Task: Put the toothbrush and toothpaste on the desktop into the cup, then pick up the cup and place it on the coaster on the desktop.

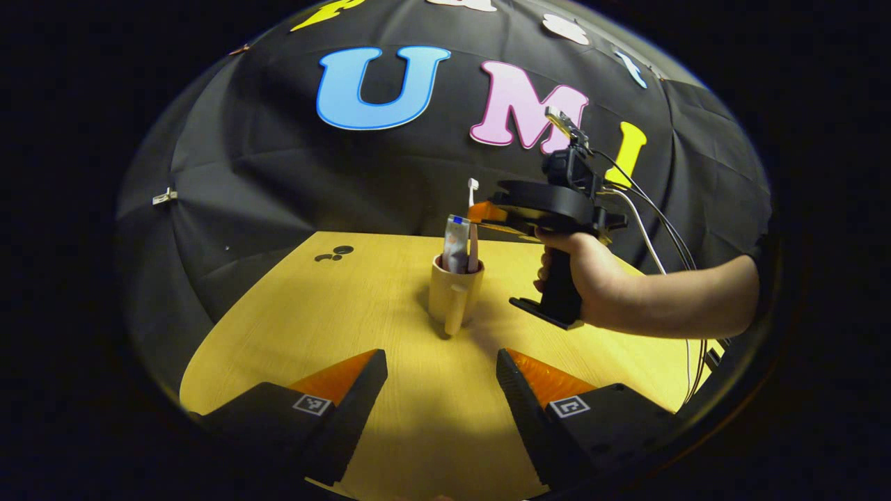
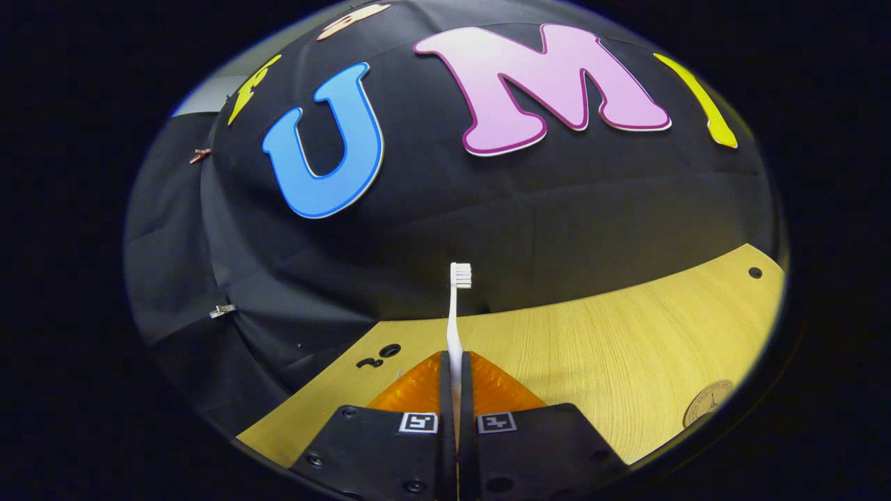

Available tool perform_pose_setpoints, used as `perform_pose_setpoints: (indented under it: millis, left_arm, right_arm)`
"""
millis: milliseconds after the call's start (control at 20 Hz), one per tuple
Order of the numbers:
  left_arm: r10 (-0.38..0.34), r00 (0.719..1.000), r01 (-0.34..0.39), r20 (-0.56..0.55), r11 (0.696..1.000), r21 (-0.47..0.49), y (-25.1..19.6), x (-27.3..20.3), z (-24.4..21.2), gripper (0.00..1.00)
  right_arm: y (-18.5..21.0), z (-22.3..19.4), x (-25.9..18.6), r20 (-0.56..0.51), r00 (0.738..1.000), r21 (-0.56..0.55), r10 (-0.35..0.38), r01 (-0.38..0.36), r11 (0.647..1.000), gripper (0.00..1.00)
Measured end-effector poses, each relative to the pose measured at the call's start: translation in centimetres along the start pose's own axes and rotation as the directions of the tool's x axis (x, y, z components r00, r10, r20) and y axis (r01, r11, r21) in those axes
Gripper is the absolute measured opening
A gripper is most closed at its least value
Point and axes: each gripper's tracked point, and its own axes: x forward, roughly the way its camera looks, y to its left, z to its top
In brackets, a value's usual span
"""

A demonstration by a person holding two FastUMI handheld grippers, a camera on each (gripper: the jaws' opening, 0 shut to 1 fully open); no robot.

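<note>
A cream cup (image 1: 456, 292) with its handle facing me stands mid-table. The toothpaste (image 1: 456, 245) is upright inside it. Beside the tube, the white toothbrush (image 1: 473, 223) stands upright with its lower end in the cup and its bristles on top. The right gripper (image 1: 487, 212), held by a hand (image 1: 592, 285), is level above the cup's right rim and grips the brush handle. In the right gripper view, the right gripper (image 2: 454, 362) is shut on the toothbrush (image 2: 454, 323). My left gripper (image 1: 440, 369) hangs open in front of the cup, nothing between its fingers.
A round tan coaster (image 2: 708, 402) lies on the yellow wooden table (image 2: 592, 348) at the lower right of the right gripper view. Small dark holes (image 1: 334, 254) mark the table's far left corner. A forearm (image 1: 682, 299) reaches in from the right.
</note>
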Motion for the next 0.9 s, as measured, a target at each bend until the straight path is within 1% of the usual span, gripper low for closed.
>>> perform_pose_setpoints:
  millis: [100,200,250,400,450,550,600,650,700,800,900]
  left_arm:
    - [0.024,1.0,-0.024,0.006,1.0,-0.013,0.7,0.4,0.5,0.98]
    - [0.045,0.999,-0.044,0.021,0.998,-0.039,1.2,0.7,1.2,0.98]
    - [0.05,0.998,-0.048,0.027,0.997,-0.054,1.3,0.9,1.6,0.98]
    - [0.049,0.999,-0.047,0.024,0.997,-0.063,1.0,1.2,1.7,0.98]
    - [0.045,0.999,-0.044,0.022,0.997,-0.057,0.8,1.3,1.6,0.98]
    - [0.034,0.999,-0.034,0.017,0.999,-0.039,0.0,1.3,1.6,0.98]
    - [0.033,0.999,-0.032,0.016,0.999,-0.026,-0.2,1.3,1.5,0.98]
    - [0.03,0.999,-0.03,0.017,0.999,-0.017,-0.5,1.3,1.7,0.98]
    - [0.024,1.0,-0.024,0.018,1.0,-0.015,-0.8,1.4,1.9,0.98]
    - [0.017,1.0,-0.017,0.014,1.0,-0.022,-1.1,1.6,2.5,0.98]
    - [0.005,1.0,-0.005,-0.003,1.0,-0.026,-1.4,2.2,3.1,0.98]
  right_arm:
    - [-0.9,-0.4,-0.2,0.026,0.998,-0.026,-0.049,0.05,0.998,0.08]
    - [-0.9,-0.4,-1.0,0.05,0.997,-0.037,-0.063,0.065,0.997,0.09]
    - [-0.7,-0.5,-1.2,0.056,0.997,-0.04,-0.06,0.063,0.997,0.18]
    - [-0.3,-0.7,-2.2,0.049,0.998,-0.056,-0.044,0.047,0.997,0.19]
    - [-0.5,-0.8,-2.5,0.045,0.998,-0.056,-0.043,0.046,0.997,0.25]
    - [-1.3,-0.5,-3.7,0.04,0.998,-0.048,-0.051,0.052,0.997,0.24]
    - [-2.0,-0.5,-4.3,0.034,0.998,-0.041,-0.061,0.063,0.997,0.1]
    - [-2.7,-0.4,-5.1,0.03,0.997,-0.033,-0.076,0.077,0.997,0.27]
    - [-3.7,-0.2,-6.1,0.028,0.996,-0.023,-0.09,0.091,0.996,0.27]
    - [-6.0,-0.3,-8.2,0.005,0.992,-0.005,-0.128,0.128,0.992,0.31]
    - [-8.4,-0.4,-10.6,-0.021,0.987,-0.007,-0.159,0.159,0.987,0.42]
